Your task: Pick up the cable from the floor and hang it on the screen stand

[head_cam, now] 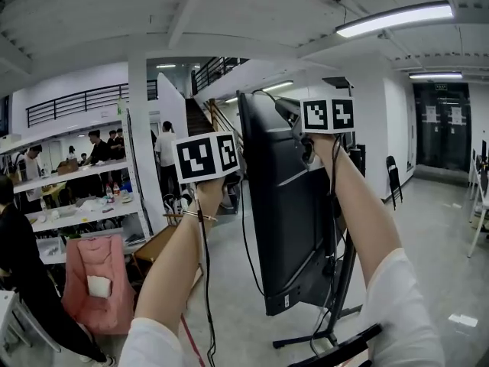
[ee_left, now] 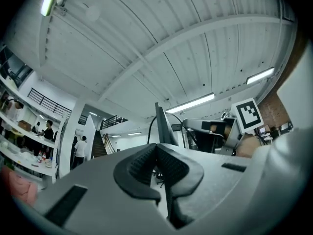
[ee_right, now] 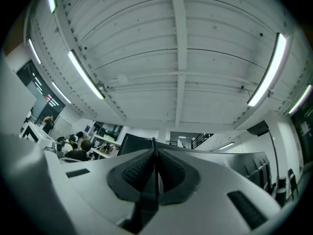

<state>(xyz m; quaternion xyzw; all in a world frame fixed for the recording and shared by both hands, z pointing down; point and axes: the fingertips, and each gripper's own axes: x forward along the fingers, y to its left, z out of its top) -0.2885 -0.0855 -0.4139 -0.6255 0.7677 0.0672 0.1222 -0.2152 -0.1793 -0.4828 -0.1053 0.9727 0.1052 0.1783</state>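
Both arms reach up and forward from the bottom of the head view, in white sleeves. The left hand [head_cam: 208,196] is the lower one. It stays to the left of the screen [head_cam: 286,205], with the forearm rising steeply and a thin bracelet [head_cam: 197,215] on the wrist. Its marker cube [head_cam: 206,157] faces the camera. The right hand [head_cam: 325,147] is higher, at the top edge of the screen, and its forearm goes up along the screen's right side. The right cube [head_cam: 328,115] sits just above the fist. Both grippers point slightly upward, toward the ceiling [ee_right: 176,58].

In the left gripper view, the left gripper [ee_left: 157,148] has its pads pressed together. The black cable [head_cam: 244,228] comes out just at their tip and arcs up toward the top of the screen, so it looks clamped there. In the right gripper view, the right gripper [ee_right: 154,152] is also clenched, with a thin dark line of cable pinched between the pads and sticking out above the tip.

The cable is up in the air. One part loops over the top corner of the screen, between the two grippers. Another part hangs down beside the screen's left edge and passes behind its lower part, above the stand [head_cam: 336,304].
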